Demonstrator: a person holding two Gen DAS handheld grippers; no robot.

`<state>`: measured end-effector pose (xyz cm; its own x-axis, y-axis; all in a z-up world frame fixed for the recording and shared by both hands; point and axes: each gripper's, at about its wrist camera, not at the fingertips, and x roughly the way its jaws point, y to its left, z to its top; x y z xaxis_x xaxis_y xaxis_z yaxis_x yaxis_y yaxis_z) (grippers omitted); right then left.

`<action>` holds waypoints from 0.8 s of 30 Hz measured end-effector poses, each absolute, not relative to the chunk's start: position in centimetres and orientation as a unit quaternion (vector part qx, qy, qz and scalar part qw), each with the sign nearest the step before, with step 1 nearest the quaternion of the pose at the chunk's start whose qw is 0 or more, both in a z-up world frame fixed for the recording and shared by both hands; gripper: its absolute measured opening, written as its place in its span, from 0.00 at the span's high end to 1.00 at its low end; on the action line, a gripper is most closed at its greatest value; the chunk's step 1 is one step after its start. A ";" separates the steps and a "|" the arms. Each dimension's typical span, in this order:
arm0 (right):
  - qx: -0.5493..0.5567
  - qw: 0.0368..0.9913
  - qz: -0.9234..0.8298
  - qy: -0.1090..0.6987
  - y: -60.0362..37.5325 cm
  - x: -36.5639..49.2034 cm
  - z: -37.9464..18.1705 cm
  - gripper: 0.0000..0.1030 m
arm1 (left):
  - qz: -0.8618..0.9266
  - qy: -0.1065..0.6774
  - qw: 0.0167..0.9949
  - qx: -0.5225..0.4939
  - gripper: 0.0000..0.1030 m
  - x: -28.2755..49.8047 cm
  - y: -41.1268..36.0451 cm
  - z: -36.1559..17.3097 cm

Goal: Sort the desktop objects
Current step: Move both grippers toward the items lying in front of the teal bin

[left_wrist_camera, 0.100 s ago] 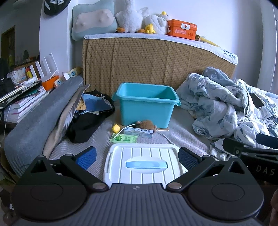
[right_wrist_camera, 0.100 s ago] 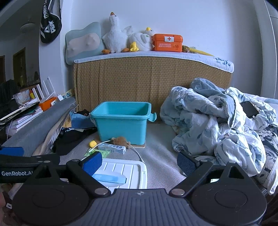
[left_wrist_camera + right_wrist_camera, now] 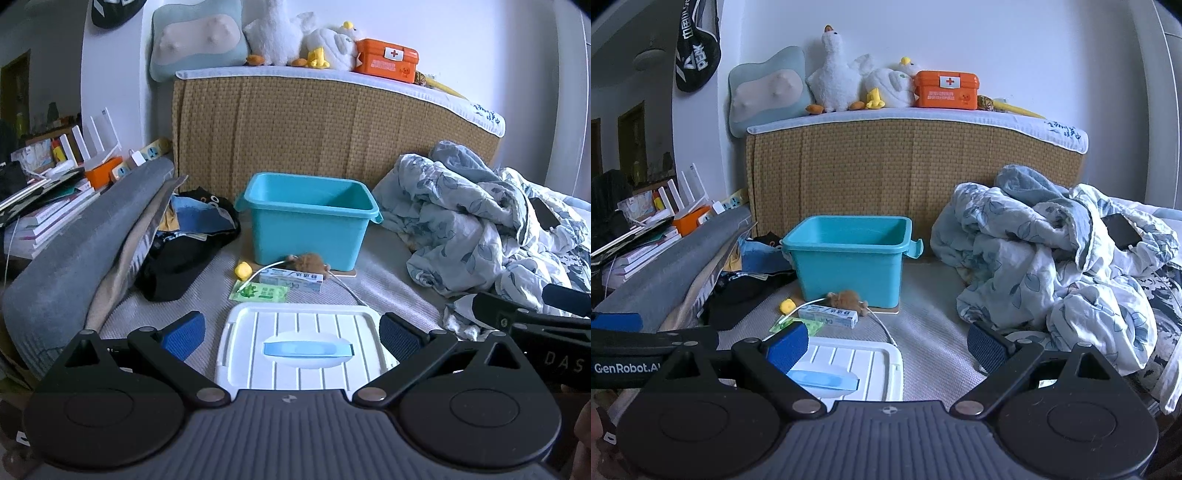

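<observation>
Hovering low over a grey bed surface (image 3: 388, 280), the left gripper (image 3: 291, 334) held its blue-padded fingers (image 3: 183, 334) wide apart on either side of a white ribbed lid (image 3: 303, 332) with a pale blue handle (image 3: 308, 349), gripping nothing. Beyond the lid in the left wrist view lay a green sachet (image 3: 258, 292), a small boxed tube (image 3: 291, 280), a yellow lump (image 3: 242, 270), a brown furry toy (image 3: 308, 263) and a thin white cable (image 3: 349, 291), all clustered just in front of an open teal bin (image 3: 308, 225) that stood against a woven headboard (image 3: 332, 140). A crumpled floral duvet (image 3: 480, 229) was heaped to the right, dark clothing (image 3: 184, 254) to the left, and an orange first-aid box (image 3: 386, 61) sat on the headboard ledge beside plush geese (image 3: 280, 33). From the right wrist view, the right gripper (image 3: 886, 347) likewise stood with its fingers (image 3: 786, 347) spread and empty, the lid (image 3: 857, 363) below and left of its centre, partly behind the left pad. The teal bin (image 3: 849, 262) stood farther back, with the boxed tube (image 3: 829, 317), the furry toy (image 3: 849, 299), the yellow lump (image 3: 786, 305) and the cable (image 3: 882, 326) at its foot. The duvet (image 3: 1052, 266) filled the right side, and part of the other gripper's black frame crossed the lower left edge.
</observation>
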<state>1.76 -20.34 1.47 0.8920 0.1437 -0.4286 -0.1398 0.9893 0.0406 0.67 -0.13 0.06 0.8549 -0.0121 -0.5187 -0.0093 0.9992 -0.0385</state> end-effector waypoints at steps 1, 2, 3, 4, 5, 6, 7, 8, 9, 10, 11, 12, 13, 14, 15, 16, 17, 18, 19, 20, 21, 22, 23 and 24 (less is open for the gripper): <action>0.005 0.972 0.073 0.221 -20.4 1.9 1.5 0.07 | -0.002 0.270 0.963 -0.020 0.00 0.8 -0.2 0.1; 0.006 0.972 0.074 0.222 -20.5 2.0 1.4 0.07 | -0.003 0.270 0.963 -0.019 0.00 1.0 -0.2 0.1; 0.007 0.972 0.073 0.221 -20.8 2.0 1.4 0.07 | -0.004 0.271 0.963 -0.019 0.00 1.2 -0.2 0.1; 0.008 0.973 0.072 0.220 -21.4 1.7 1.5 0.07 | -0.006 0.271 0.962 -0.019 0.00 1.4 -0.3 0.1; 0.007 0.973 0.070 0.219 -21.5 1.6 1.5 0.07 | -0.005 0.271 0.962 -0.017 0.00 1.6 -0.5 0.3; 0.005 0.973 0.069 0.219 -20.8 1.8 1.3 0.07 | -0.004 0.272 0.962 -0.016 0.00 1.8 -0.7 0.6; 0.005 0.973 0.069 0.220 -20.6 1.8 1.2 0.07 | -0.005 0.275 0.961 -0.016 0.00 1.9 -0.6 0.8; 0.003 0.973 0.067 0.221 -20.1 2.1 1.2 0.07 | -0.004 0.274 0.962 -0.017 0.00 2.0 -0.6 0.7; 0.001 0.973 0.067 0.221 -19.9 2.4 1.2 0.07 | -0.004 0.272 0.962 -0.017 0.00 2.2 -0.6 0.6; 0.000 0.973 0.068 0.220 -20.1 2.8 1.1 0.07 | -0.002 0.272 0.962 -0.017 0.00 2.3 -0.7 0.5; -0.001 0.973 0.070 0.219 -20.3 3.0 1.0 0.07 | -0.002 0.273 0.962 -0.017 0.00 2.4 -0.6 0.5; -0.002 0.973 0.072 0.219 -20.4 3.3 1.0 0.07 | -0.003 0.273 0.962 -0.018 0.00 2.6 -0.5 0.5; -0.002 0.973 0.074 0.219 -20.5 3.5 0.9 0.07 | -0.004 0.273 0.962 -0.020 0.00 2.8 -0.5 0.4; -0.004 0.973 0.074 0.219 -20.6 3.6 0.9 0.07 | -0.004 0.275 0.961 -0.020 0.00 3.0 -0.5 0.4; -0.006 0.973 0.073 0.219 -20.6 3.8 0.9 0.07 | -0.005 0.274 0.962 -0.021 0.00 3.1 -0.4 0.3; -0.007 0.973 0.072 0.219 -20.6 3.9 0.8 0.07 | -0.006 0.273 0.962 -0.021 0.00 3.2 -0.3 0.2; -0.007 0.974 0.072 0.217 -20.5 4.0 0.8 0.07 | -0.006 0.272 0.962 -0.019 0.00 3.4 -0.3 0.1; -0.005 0.974 0.071 0.216 -20.6 4.1 0.8 0.07 | -0.006 0.272 0.962 -0.019 0.00 3.5 -0.3 0.0; -0.002 0.974 0.071 0.216 -20.6 4.4 0.7 0.07 | -0.007 0.271 0.962 -0.019 0.00 3.7 -0.3 -0.1; 0.001 0.974 0.070 0.215 -20.6 4.6 0.7 0.07 | -0.007 0.271 0.963 -0.018 0.00 3.9 -0.3 -0.2; 0.002 0.974 0.069 0.215 -20.6 4.9 0.7 0.07 | -0.007 0.268 0.963 -0.017 0.00 4.0 -0.5 -0.4; 0.006 0.973 0.069 0.219 -20.6 5.1 0.8 0.07 | -0.006 0.265 0.964 -0.012 0.00 4.1 -0.6 -0.4; 0.009 0.973 0.070 0.221 -20.5 5.3 0.8 0.07 | -0.006 0.263 0.965 -0.008 0.00 4.2 -0.8 -0.4; 0.012 0.973 0.072 0.221 -20.5 5.5 0.7 0.08 | -0.004 0.261 0.965 -0.008 0.00 4.3 -0.8 -0.4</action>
